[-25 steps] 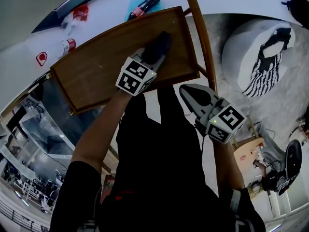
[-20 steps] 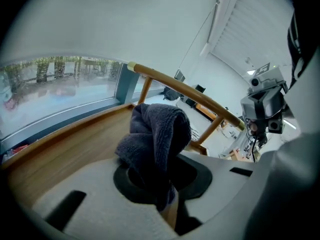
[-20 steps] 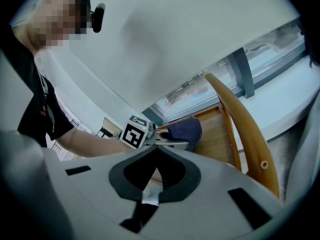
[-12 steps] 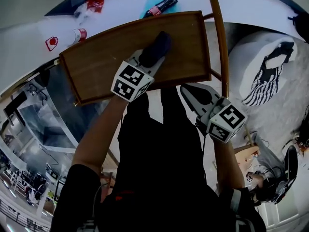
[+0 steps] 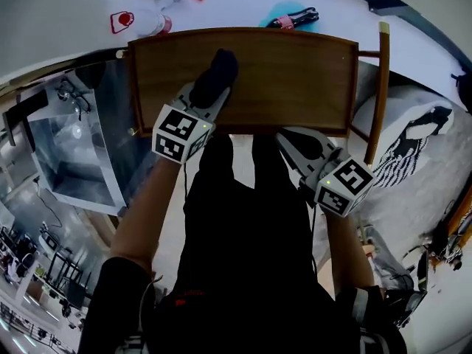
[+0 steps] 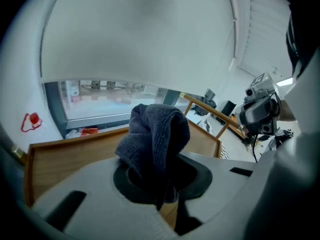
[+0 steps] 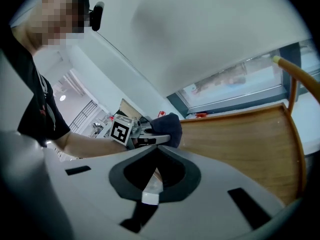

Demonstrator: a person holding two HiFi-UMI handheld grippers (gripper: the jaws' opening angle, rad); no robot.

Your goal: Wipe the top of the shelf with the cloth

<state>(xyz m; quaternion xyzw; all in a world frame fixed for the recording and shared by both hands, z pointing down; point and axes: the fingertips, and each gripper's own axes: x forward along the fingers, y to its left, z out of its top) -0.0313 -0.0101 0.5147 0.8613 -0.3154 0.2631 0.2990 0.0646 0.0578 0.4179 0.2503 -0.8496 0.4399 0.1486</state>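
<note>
Your left gripper is over the top of the shelf, and its jaws are clamped tight on the cloth. In your head view the dark cloth pokes out past the jaw tips toward 1 o'clock. It sits over the left half of the brown wooden top, between the front edge and the middle.

Look along the left gripper's own view: the cloth is a bunched wad that fills the gap between the jaws. It bulges up ahead of them, and one fold hangs down into the dark opening. The wood of the shelf stretches away at 9 o'clock.

In the right gripper view the cloth looks to be down on the wood by the shelf's near edge. How hard it presses can't be told.

Your right gripper is off the shelf, at about 4 o'clock from the left one. Its tip is just at the front edge of the top and aimed toward 11 o'clock. Its jaws are closed together, and its own view shows nothing held between them, only the shelf ahead.

Past the shelf's back edge, at 12 o'clock, a dark bottle lies on a blue mat on the white surface. A wooden post runs along the shelf's right end at 3 o'clock.
</note>
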